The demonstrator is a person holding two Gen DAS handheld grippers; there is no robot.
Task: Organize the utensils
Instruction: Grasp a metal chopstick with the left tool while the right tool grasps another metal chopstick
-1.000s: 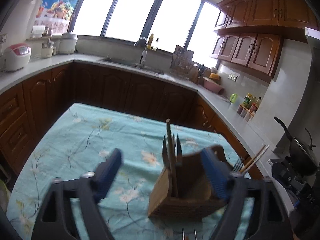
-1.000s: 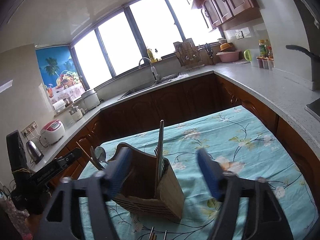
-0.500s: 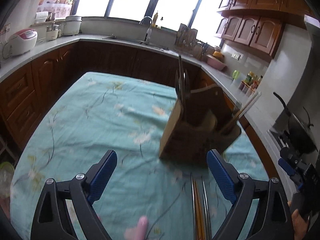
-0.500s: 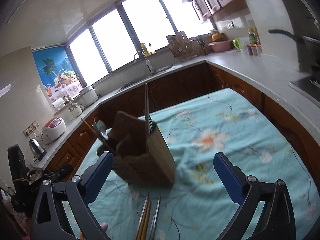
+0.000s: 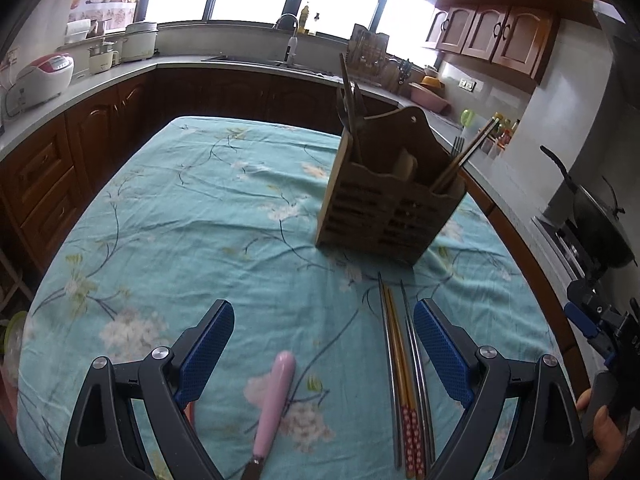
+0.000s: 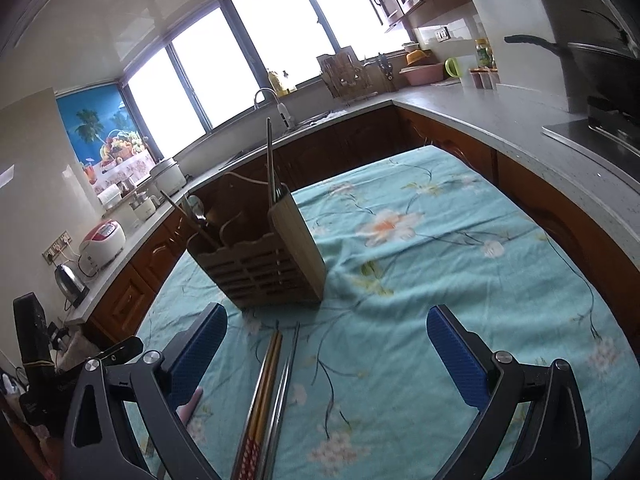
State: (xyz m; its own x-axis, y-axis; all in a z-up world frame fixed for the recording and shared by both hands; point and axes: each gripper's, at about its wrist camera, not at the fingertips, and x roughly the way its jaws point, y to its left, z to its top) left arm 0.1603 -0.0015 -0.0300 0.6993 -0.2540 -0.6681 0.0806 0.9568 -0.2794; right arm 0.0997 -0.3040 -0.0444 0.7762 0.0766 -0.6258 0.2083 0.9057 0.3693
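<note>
Both claws spread wide and empty, chopsticks (image 5: 402, 380) lie lengthwise toward the wooden holder (image 5: 384, 208), bottom center-right, hugging the left gripper (image 5: 324, 354)'s right finger, left-of-center under the right gripper (image 6: 326, 354).

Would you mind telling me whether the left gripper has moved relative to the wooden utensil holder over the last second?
Yes. The left gripper has backed away from the wooden utensil holder, which stood between its jaws earlier; now it hangs open over the chopsticks.

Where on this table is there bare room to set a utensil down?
Free: the floral teal tablecloth left of the slatted wooden utensil holder, and right of it in the right wrist view. Crowded: in front, with the chopsticks and pink-handled utensil.
</note>
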